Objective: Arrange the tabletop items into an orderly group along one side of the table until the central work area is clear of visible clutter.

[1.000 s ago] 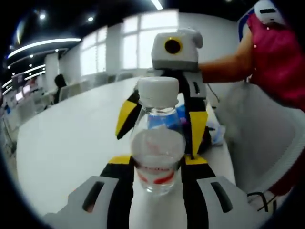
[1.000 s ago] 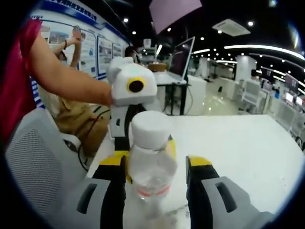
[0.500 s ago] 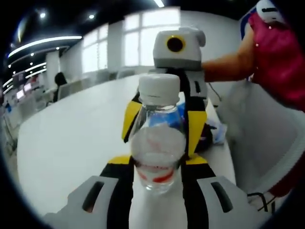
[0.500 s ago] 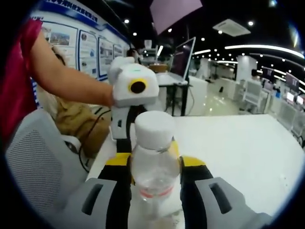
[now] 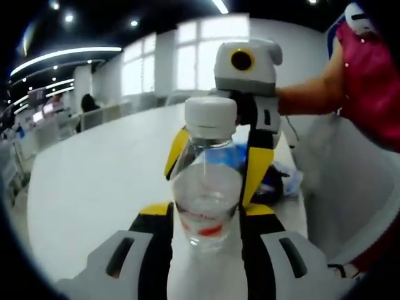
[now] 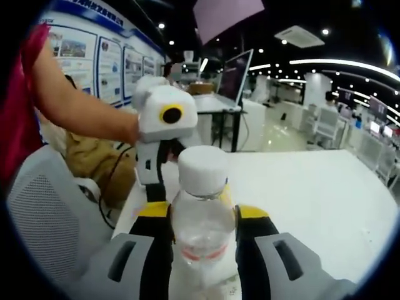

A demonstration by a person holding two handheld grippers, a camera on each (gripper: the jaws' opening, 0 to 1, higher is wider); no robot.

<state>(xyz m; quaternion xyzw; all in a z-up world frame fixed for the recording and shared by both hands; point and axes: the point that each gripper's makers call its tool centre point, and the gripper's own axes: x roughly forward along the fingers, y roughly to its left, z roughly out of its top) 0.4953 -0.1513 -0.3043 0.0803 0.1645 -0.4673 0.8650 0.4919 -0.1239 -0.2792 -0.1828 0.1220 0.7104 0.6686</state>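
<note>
Since a second ago, my right tool [image 6: 203, 215] has closed on the clear, white-capped bottle [image 6: 201, 222] with its red label band, upright on the white surface [image 5: 94, 187]. Left tool [image 5: 206, 215] apparently grips it too.

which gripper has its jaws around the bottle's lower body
Both: the left gripper and the right gripper each flank the water bottle near its red label.

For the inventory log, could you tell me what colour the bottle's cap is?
White: the bottle has a white cap, clearest in the left gripper view.
</note>
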